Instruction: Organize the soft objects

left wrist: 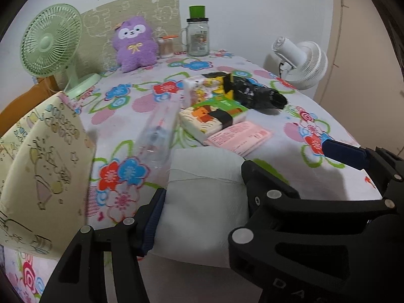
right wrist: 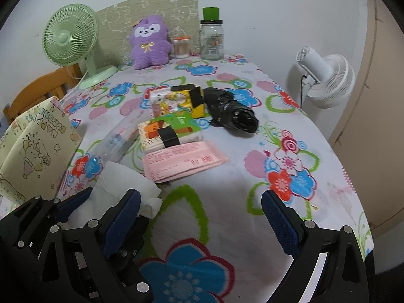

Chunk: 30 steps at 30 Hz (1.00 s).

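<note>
The white tissue roll (left wrist: pixel 202 197), low in the left wrist view, sits pinched in the left gripper (left wrist: pixel 202 209) jaws. Only the right wrist view shows the right gripper (right wrist: pixel 199 217), jaws spread over bare floral surface (right wrist: pixel 227 202). Beyond lie a pink packet (right wrist: pixel 184 161), tissue packs (right wrist: pixel 169 131), a black bag (right wrist: pixel 232 113); a purple plush (right wrist: pixel 150 43) sits upper left.

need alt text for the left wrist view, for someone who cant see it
The left claw grips a white tissue roll above a flower-print tablecloth. Beyond lie tissue packs, a pink packet and a black bag; a purple plush toy sits at the back.
</note>
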### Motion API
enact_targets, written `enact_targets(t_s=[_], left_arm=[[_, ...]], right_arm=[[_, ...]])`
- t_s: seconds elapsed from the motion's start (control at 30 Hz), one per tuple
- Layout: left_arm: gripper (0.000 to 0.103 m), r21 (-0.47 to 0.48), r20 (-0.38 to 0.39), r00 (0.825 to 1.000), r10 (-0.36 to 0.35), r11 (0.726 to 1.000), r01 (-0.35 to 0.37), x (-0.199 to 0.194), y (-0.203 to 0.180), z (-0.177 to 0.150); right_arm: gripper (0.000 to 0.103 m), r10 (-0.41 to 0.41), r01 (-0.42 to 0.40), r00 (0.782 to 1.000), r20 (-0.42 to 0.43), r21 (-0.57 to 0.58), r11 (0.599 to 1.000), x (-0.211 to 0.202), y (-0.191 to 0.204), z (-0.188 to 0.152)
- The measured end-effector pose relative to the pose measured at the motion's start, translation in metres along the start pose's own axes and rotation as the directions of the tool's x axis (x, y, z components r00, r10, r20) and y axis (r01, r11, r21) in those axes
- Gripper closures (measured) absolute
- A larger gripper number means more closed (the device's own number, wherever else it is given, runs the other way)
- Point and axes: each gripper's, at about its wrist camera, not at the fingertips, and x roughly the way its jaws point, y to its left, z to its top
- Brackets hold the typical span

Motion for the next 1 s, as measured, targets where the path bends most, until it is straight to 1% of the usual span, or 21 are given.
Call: enact_targets(t_s=[0.3,0.5,0.6,0.73,1.0], left_arm=[[0.04,-0.017,0.002,0.999,0.052,0.999,-0.052,0.001,0.019,0.004],[0.04,-0.035,-0.015,0.997,0.073,0.997,-0.073,0.013,0.028,0.008],[0.04,-0.059,-0.02,0.997,0.068,0.996,-0.069,0.018,0.032,0.01],[0.04,-0.086,-0.029,0.998,0.061,0.994,-0.063,0.024,0.038,0.014],[0.04,-0.084,-0.033,0.997,0.068,0.994,-0.071,0.032,0.041,0.024]], right_arm=[[0.005,0.027,-0.027,1.0,0.001,-0.026,0.999,0.007,0.017,0.012],[0.005,0.01,-0.01,1.0,-0.005,-0.026,1.0,0.016,0.02,0.021],[0.005,-0.001,0.001,1.0,-0.012,-0.012,1.0,0.023,0.017,0.025],[0.005,-0.002,0.003,0.999,-0.042,0.018,1.0,0.035,0.013,0.03],[0.005,-0.004,0.004,0.998,-0.07,0.012,1.0,0.052,0.018,0.035]])
